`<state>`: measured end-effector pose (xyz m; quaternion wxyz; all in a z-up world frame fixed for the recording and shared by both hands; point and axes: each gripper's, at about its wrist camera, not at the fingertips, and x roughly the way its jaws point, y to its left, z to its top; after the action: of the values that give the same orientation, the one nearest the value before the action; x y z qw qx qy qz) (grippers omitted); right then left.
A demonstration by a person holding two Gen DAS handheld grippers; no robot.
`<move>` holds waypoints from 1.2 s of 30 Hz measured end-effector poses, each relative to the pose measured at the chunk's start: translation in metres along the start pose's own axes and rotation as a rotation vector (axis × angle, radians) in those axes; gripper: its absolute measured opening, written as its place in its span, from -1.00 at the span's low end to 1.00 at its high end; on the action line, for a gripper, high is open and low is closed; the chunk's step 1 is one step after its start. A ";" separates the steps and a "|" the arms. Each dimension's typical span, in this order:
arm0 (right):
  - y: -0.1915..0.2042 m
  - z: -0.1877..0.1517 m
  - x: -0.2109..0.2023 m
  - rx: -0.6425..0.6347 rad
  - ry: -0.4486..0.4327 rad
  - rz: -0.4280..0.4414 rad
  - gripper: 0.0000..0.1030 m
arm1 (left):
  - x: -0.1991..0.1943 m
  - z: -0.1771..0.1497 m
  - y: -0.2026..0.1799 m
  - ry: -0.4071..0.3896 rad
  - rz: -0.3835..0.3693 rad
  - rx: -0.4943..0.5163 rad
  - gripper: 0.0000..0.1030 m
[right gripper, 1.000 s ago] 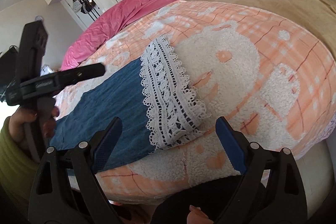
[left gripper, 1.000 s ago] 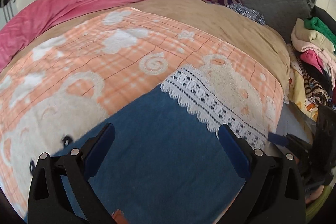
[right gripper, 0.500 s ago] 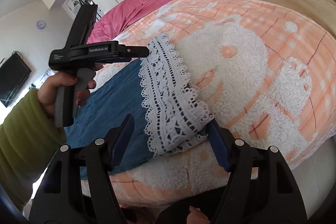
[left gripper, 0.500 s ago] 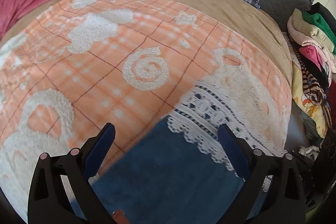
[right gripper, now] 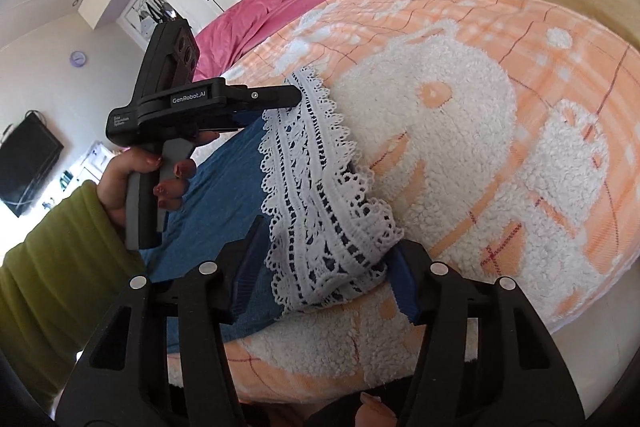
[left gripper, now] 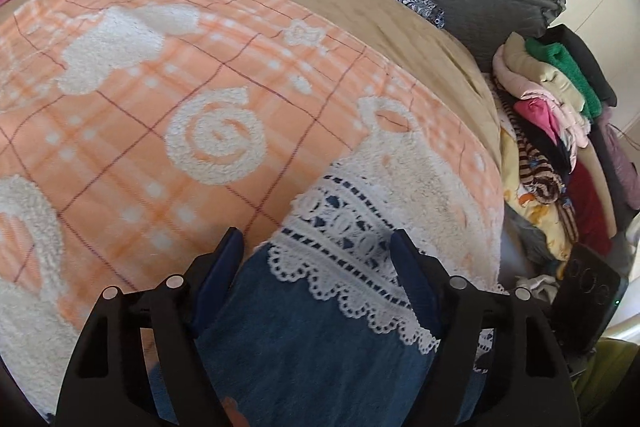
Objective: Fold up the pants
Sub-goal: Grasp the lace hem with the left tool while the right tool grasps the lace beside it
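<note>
Right wrist view: the right tool (right gripper: 324, 267) is closing, jaws astride the near corner of the lace hem (right gripper: 320, 195) but not yet pinching it. The left tool (left gripper: 316, 259) is closing likewise at the hem's far corner. The pants (left gripper: 312, 347), blue denim, lie flat on the bed's orange blanket (left gripper: 140, 155). Denim looks soft and limp; the openwork lace could snag, so taking hold at the hem corners seems best. No containers show; only a stack of folded clothes (left gripper: 560, 131) beside the bed.

Blue pants (left gripper: 320, 347) with a white lace hem (left gripper: 344, 239) lie flat; the hem sits bunched between each gripper's fingers, denim trailing back beneath them.
</note>
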<state>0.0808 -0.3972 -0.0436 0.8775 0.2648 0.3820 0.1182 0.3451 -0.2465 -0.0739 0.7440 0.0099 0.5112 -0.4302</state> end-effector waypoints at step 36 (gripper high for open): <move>0.111 0.000 -0.021 -0.216 -0.054 0.171 -0.61 | -0.139 -0.046 0.012 -0.263 -0.062 -0.029 -0.58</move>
<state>0.0659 -0.3138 0.0310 0.8977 0.2035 0.3192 0.2256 0.3033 -0.1300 0.0060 0.7909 -0.0730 0.4157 -0.4431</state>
